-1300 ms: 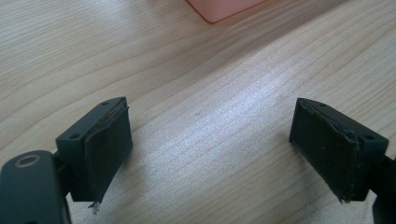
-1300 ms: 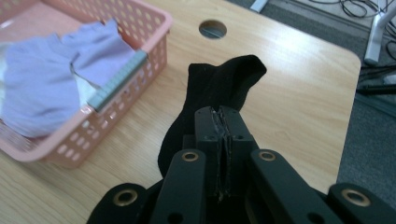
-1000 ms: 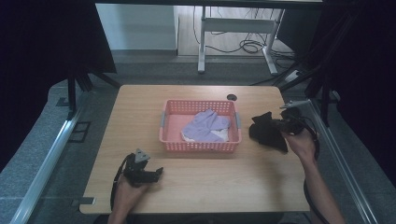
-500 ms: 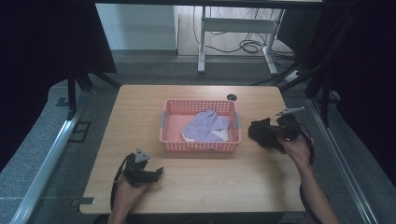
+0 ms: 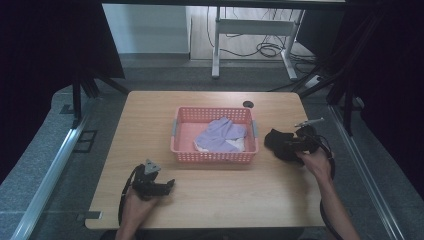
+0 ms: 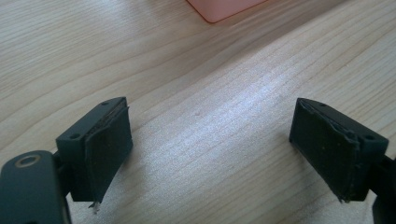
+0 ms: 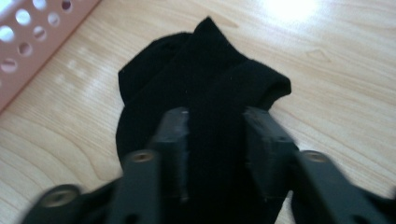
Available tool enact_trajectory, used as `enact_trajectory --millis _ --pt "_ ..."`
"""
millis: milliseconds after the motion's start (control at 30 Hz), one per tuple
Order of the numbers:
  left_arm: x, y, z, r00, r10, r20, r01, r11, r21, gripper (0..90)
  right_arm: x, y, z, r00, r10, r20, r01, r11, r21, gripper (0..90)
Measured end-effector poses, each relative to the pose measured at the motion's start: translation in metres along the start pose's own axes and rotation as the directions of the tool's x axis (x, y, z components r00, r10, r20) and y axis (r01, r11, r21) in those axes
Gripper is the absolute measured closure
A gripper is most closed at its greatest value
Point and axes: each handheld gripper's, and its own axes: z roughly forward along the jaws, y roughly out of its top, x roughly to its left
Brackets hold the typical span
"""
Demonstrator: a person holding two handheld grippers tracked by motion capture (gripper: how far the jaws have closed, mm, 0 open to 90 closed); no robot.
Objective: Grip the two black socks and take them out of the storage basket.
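Observation:
A black sock lies crumpled on the table just right of the pink basket. My right gripper is low over it from the right. In the right gripper view the sock runs between the jaws of that gripper. The jaws have just been opening and stand apart, no longer clamped on the cloth. My left gripper rests at the table's front left. In its own view the left gripper is wide open over bare wood.
A lilac cloth lies in the basket over something white. A corner of the basket shows ahead of the left gripper, and its perforated wall stands left of the sock. A small black disc sits near the table's far edge.
My right hand has come down with the black sock, which now lies on the table. Its jaws have parted. The left hand has stayed put.

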Motion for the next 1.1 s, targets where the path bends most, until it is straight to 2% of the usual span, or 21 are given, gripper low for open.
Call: enact_trajectory --millis 67,100,133,233,400,700,767,1100 --pt "0.000 0.000 0.000 1.0000 0.000 0.000 0.000 1.0000 0.000 12.9 0.000 0.001 0.000 1.0000 0.004 -0.001 -0.004 1.000 -0.003 46.2" --pt "0.000 0.000 0.000 1.0000 0.000 0.000 0.000 1.0000 0.000 12.9 0.000 0.002 -0.003 1.0000 0.004 -0.007 -0.004 1.000 -0.015 38.5" --pt "0.000 0.000 0.000 1.0000 0.000 0.000 0.000 1.0000 0.000 12.9 0.000 0.003 -0.003 0.9999 0.003 -0.011 -0.003 1.000 -0.017 35.7" --pt "0.000 0.000 0.000 1.0000 -0.001 0.000 0.001 1.0000 -0.001 12.9 0.003 0.005 -0.007 0.9996 0.003 -0.027 -0.004 1.000 -0.027 30.8" --pt "0.000 0.000 0.000 1.0000 -0.006 0.001 0.006 1.0000 -0.001 12.9 0.015 0.007 -0.016 0.9986 -0.037 -0.038 0.034 0.998 -0.058 20.5" --pt "0.000 0.000 0.000 1.0000 -0.007 0.000 0.007 1.0000 -0.001 12.9 0.037 0.004 -0.029 0.9929 -0.092 -0.075 0.084 0.992 -0.099 15.4" --pt "0.000 0.000 0.000 1.0000 -0.007 0.000 0.007 1.0000 -0.001 12.9 0.045 0.003 -0.032 0.9899 -0.120 -0.075 0.111 0.988 -0.111 14.6" --pt "0.000 0.000 0.000 1.0000 -0.007 0.000 0.007 1.0000 0.000 12.9 0.067 -0.015 -0.033 0.9824 -0.149 -0.112 0.135 0.983 -0.125 13.4"
